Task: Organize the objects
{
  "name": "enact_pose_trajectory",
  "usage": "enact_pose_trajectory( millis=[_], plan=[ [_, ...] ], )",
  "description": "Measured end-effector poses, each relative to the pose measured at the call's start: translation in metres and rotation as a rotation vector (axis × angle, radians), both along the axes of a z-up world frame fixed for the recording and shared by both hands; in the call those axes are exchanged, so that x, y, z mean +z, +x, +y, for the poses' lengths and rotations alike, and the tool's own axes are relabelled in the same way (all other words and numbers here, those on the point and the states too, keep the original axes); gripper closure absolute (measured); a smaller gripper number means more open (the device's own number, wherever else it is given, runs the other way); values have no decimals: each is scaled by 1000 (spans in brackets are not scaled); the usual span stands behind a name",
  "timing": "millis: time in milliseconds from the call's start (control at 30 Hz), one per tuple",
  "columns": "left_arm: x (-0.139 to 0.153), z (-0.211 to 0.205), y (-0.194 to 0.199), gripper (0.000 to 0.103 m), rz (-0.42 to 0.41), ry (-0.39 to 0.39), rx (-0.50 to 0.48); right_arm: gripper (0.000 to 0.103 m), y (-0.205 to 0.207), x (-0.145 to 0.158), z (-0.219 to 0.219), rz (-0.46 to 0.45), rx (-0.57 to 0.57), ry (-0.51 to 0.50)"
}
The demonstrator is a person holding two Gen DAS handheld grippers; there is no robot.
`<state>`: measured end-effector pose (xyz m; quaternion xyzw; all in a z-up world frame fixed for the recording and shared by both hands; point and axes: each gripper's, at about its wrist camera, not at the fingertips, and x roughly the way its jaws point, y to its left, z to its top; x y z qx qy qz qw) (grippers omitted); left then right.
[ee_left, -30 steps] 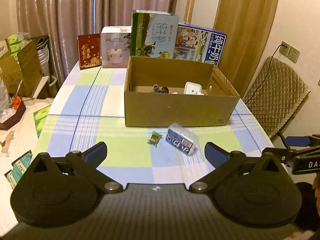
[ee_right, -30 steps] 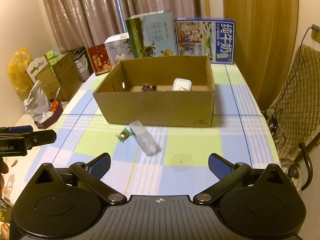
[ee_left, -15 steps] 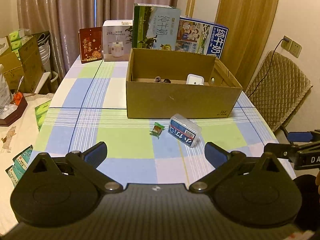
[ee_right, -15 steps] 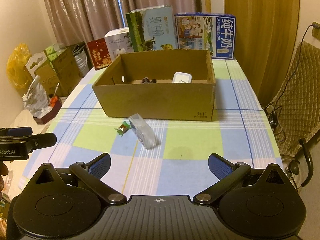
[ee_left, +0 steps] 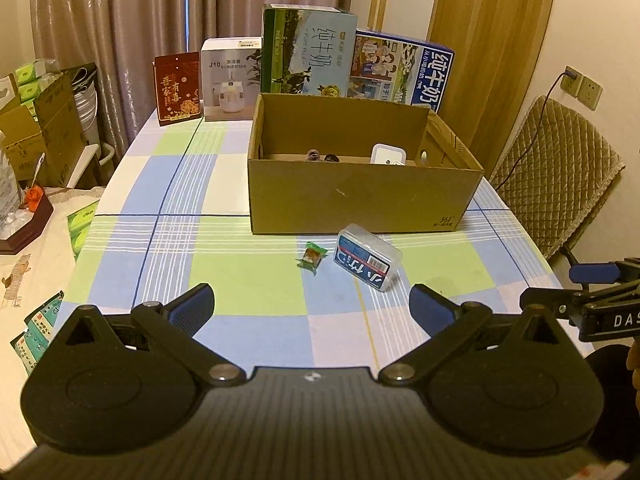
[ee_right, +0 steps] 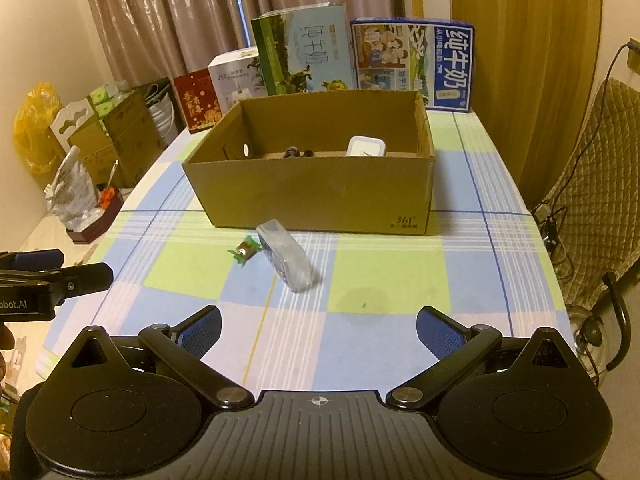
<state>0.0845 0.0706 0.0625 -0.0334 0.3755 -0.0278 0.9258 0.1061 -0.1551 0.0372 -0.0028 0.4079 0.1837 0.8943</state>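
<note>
An open cardboard box (ee_left: 352,204) (ee_right: 316,200) stands mid-table with a white item (ee_left: 387,155) (ee_right: 366,146) and small dark bits (ee_left: 320,156) inside. In front of it lie a clear plastic case with a blue label (ee_left: 366,262) (ee_right: 285,261) and a green-wrapped candy (ee_left: 311,258) (ee_right: 245,251). My left gripper (ee_left: 311,312) hovers open over the table's near edge, short of both. My right gripper (ee_right: 319,330) is open too, empty, at the near edge to the right of the case.
Milk cartons (ee_left: 308,50) (ee_left: 402,68), a white humidifier box (ee_left: 230,78) and a red packet (ee_left: 177,88) line the checked tablecloth's (ee_left: 240,276) far edge. A quilted chair (ee_left: 556,176) stands right. Cardboard boxes and clutter (ee_left: 40,136) sit left of the table.
Both grippers have drawn back and risen slightly, so the box and the two items look a little farther off. Nothing on the table has moved.
</note>
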Motion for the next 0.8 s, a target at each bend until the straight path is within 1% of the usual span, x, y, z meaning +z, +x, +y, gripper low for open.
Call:
enact_pose_trajectory(
  millis=[433,800],
  plan=[
    [-6,-2,2,1,12,-6,-8,2,2,-3,-1,6,-2,0],
    [-15,3,6,1,31,-9,-2,2,10,-14,3,27,0,-7]
  ],
)
